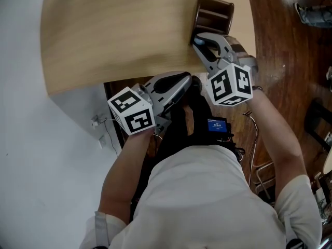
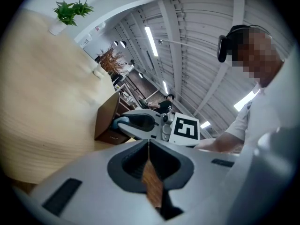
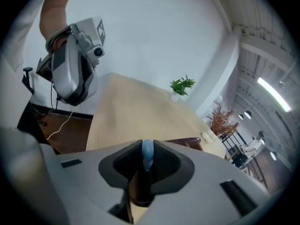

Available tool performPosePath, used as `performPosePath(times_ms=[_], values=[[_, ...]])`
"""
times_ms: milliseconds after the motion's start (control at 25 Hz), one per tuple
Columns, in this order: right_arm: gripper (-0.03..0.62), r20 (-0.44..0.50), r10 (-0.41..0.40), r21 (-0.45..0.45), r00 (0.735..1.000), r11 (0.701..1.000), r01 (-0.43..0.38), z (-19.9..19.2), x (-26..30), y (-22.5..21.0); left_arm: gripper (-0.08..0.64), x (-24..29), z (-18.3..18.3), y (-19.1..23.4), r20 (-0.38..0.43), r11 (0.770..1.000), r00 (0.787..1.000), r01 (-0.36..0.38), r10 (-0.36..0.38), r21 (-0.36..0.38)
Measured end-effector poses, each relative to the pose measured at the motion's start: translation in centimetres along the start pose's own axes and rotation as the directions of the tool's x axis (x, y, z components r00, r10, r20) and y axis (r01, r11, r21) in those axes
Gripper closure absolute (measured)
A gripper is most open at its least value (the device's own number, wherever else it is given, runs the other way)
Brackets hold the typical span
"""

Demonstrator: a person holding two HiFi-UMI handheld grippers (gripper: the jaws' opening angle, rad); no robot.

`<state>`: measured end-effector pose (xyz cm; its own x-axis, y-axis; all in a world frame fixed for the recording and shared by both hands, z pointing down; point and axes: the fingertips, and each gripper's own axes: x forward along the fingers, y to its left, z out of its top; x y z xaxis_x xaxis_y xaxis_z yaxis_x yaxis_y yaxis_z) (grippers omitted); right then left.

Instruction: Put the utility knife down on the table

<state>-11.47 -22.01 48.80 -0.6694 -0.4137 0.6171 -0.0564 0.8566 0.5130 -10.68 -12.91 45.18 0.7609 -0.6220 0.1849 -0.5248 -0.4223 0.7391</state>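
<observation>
"Reaching out, is that the right arm [image 1: 275,134]?"

"Yes. It is bare and stretched forward. The right gripper [image 1: 197,41] points out over the near edge of the table [image 1: 119,30]. Its jaws are squeezed onto the blue utility knife [image 3: 147,153]. The blue end pokes up between them."

"So where is the knife?"

"It is in those jaws, over the table, just beside the brown wooden box [image 1: 212,13]. I cannot tell if it touches the table top."

"And the left arm [image 1: 122,175]?"

"That one is bent and held in close to the body. The left gripper [image 2: 149,144] hangs off the table's edge, over the dark floor [image 1: 280,51], and points toward the right gripper. Its jaws are pressed together with nothing in them."

"What is the table like?"

"It is light wood with a curved edge. The box stands near its right side. A small green plant [image 3: 182,86] in a white pot stands at the far end."

"And the room?"

"The floor is dark brown wood. One wall [image 3: 154,32] is plain white. The ceiling is high, with white beams and long strip lights [image 2: 151,40]. A bushy, dry brown plant [image 3: 221,118] stands farther off."
</observation>
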Motion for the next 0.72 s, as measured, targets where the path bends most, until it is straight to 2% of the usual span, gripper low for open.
performPosePath(times_ms=[160, 360, 480, 560, 720], values=[[0.522, -0.003, 0.003, -0.038, 1.000, 0.999, -0.003, -0.4, 0.4, 1.0, 0.555, -0.4, -0.2, 0.2, 0.001, 1.000, 1.000, -0.014, 0.014, -0.019], [0.522, -0.013, 0.035, 0.047, 0.999, 0.998, -0.034, -1.5, 0.3, 1.6, 0.555, 0.1, -0.2, -0.1, -0.006, 1.000, 1.000, -0.002, 0.002, -0.026], [0.520, -0.019, 0.038, 0.078, 0.999, 0.996, -0.037, -1.5, 0.6, 1.0, 0.555, 0.2, 0.7, -0.4, 0.000, 1.000, 1.000, 0.007, -0.007, -0.006], [0.469, -0.020, 0.041, 0.103, 0.999, 0.994, -0.039, -1.4, 0.5, 0.8, 0.555, 0.1, 1.0, -0.7, -0.004, 1.000, 1.000, 0.010, -0.010, 0.000], [0.431, -0.034, 0.035, 0.161, 0.999, 0.987, -0.029, -1.8, 0.0, 0.3, 0.555, 0.2, 1.2, -1.1, -0.016, 1.000, 1.000, 0.018, -0.018, 0.000]])
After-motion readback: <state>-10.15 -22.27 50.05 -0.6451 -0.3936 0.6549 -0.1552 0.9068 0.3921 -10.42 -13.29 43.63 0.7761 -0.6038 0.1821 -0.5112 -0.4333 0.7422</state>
